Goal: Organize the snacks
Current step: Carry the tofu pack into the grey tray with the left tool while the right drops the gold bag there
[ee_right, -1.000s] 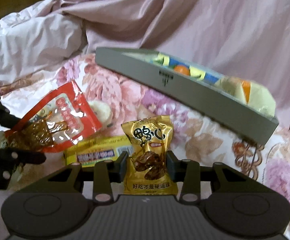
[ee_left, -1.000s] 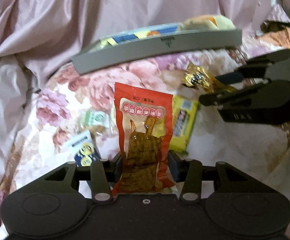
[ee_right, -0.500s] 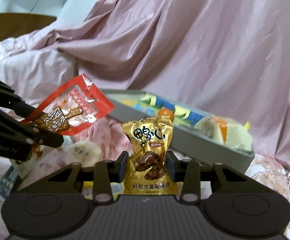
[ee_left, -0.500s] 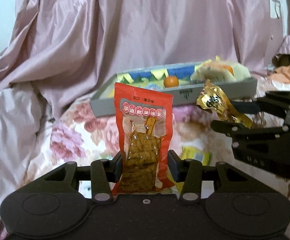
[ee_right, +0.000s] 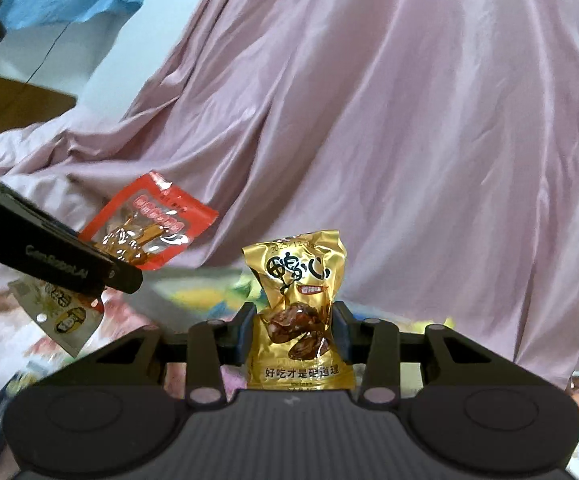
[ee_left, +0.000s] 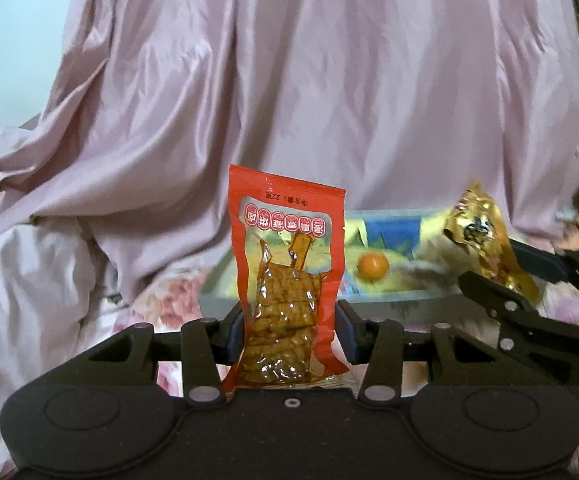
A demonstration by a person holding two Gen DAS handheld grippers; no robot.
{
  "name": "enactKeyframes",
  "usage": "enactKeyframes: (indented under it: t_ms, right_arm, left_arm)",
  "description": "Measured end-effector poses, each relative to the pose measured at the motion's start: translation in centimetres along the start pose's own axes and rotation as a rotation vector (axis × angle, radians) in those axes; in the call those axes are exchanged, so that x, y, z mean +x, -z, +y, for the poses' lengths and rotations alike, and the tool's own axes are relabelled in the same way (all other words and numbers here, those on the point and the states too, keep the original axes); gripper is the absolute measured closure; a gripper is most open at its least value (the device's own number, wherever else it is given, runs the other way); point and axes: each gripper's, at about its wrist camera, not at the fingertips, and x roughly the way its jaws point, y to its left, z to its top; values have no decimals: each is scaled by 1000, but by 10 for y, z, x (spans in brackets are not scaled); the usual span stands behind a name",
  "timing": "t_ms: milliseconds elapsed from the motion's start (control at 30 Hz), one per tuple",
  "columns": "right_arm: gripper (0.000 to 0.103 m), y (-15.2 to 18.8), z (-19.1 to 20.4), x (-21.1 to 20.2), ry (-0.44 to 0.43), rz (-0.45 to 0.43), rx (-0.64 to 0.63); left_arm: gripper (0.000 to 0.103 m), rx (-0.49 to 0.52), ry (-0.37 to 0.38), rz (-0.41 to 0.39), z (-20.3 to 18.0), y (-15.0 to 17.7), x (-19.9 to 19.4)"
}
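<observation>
My left gripper (ee_left: pixel 289 330) is shut on a red snack packet (ee_left: pixel 285 280) with brown strips inside, held upright in the air. The right gripper (ee_right: pixel 294 330) is shut on a gold snack packet (ee_right: pixel 297 304) printed with black characters. In the left wrist view the gold packet (ee_left: pixel 485 240) and the right gripper's fingers (ee_left: pixel 501 304) appear at the right. Behind both packets lies the grey tray (ee_left: pixel 409 305), holding an orange ball (ee_left: pixel 373 266) and yellow and blue packets. The right wrist view shows the red packet (ee_right: pixel 149 224) at the left, above the tray's blurred near end.
Pink satin cloth (ee_left: pixel 309 80) rises behind the tray. A floral bedspread (ee_left: pixel 161 300) lies under it. A small silver-and-yellow packet (ee_right: pixel 59 312) lies on the bed at the left in the right wrist view. White bedding (ee_left: pixel 17 280) is bunched at the left.
Both grippers rose from the bed with their packets and moved toward the tray. The loose snacks on the bedspread dropped out of the left wrist view.
</observation>
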Motion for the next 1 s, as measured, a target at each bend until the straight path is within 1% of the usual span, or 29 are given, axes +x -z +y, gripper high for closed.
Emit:
enactKeyframes:
  t_ms: [133,267,367,567,800,1000]
  right_arm:
    - [59,-9,-1,19,26,-56,28]
    - [59,-12,-3,41,37,-75,45]
    - [59,-14,-8,54,46,-82,55]
    - [59,-12,-24,77,40,-25,117]
    - [59,-3,-29,94,5,51,147]
    - [58,2,-25,98,-34,86,120]
  left_arm:
    - [55,-57,-21,-27,4,-17,16]
    - [55,-111,-36,-41,6,-32,36]
    - [55,-128,-39,-43,4,-40,52]
    - [55,-141,-17,-47,-4,-44,81]
    - [55,-163,0,-3,-8,-38,114]
    - [55,-182,3,25,-6,-35,135]
